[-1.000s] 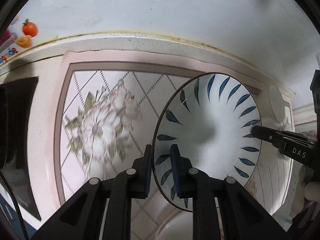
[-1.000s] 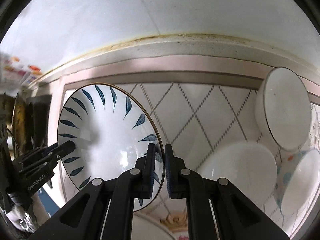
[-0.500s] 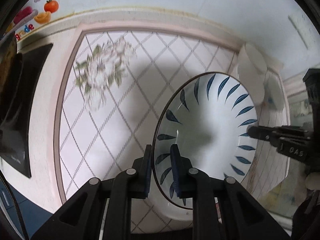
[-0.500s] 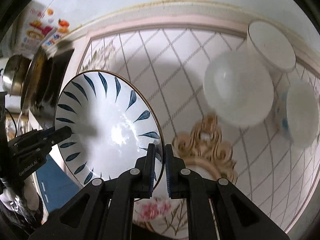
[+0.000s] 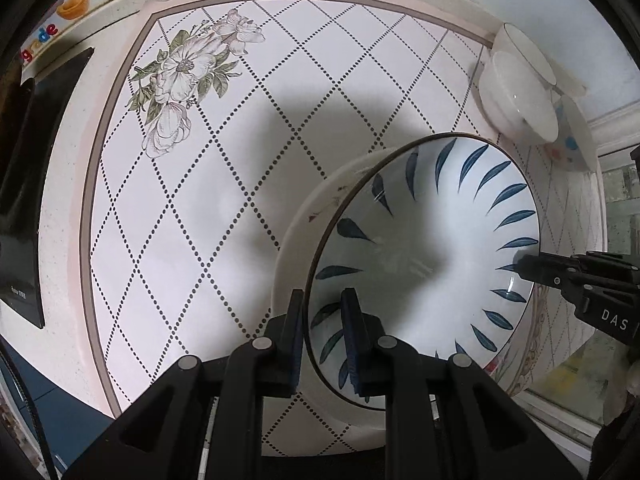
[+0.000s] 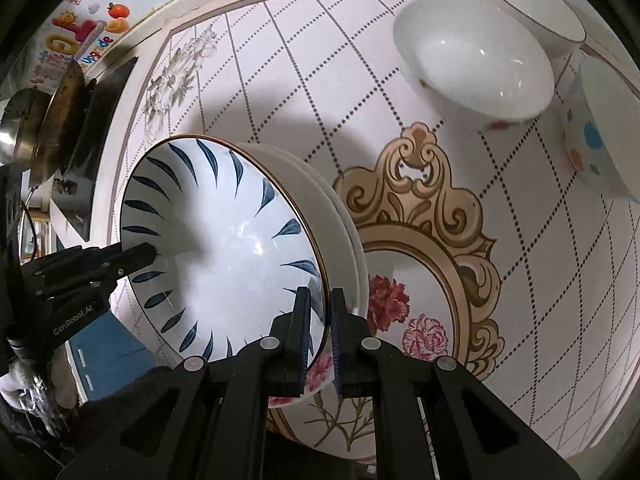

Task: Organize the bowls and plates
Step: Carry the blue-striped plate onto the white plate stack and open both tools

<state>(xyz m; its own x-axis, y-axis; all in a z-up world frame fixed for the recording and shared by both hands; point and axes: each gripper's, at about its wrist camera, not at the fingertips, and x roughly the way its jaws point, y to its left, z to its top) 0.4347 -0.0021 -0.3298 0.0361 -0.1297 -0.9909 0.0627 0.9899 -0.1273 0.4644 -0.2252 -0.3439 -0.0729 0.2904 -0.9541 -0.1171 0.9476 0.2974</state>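
Observation:
A white plate with blue leaf marks (image 5: 424,256) is held between both grippers, each on an opposite rim. My left gripper (image 5: 322,344) is shut on its rim, and my right gripper (image 6: 318,332) is shut on the other rim. The plate also shows in the right wrist view (image 6: 224,248). It sits right over a stack of white plates (image 5: 296,248), seen in the right wrist view (image 6: 344,240); I cannot tell if they touch. Three bowls stand at the far right: a white one (image 6: 472,60), a thin-rimmed one (image 6: 532,4) and a dotted one (image 6: 600,128).
The counter has a diamond-patterned mat (image 5: 192,208) with a flower print. A black cooktop (image 5: 24,184) lies at the left with metal pans (image 6: 36,128) on it. The wall runs along the back edge.
Both grippers have carried the plate down and toward the near side of the counter. It now sits over the stack of white plates, and the bowls look farther away.

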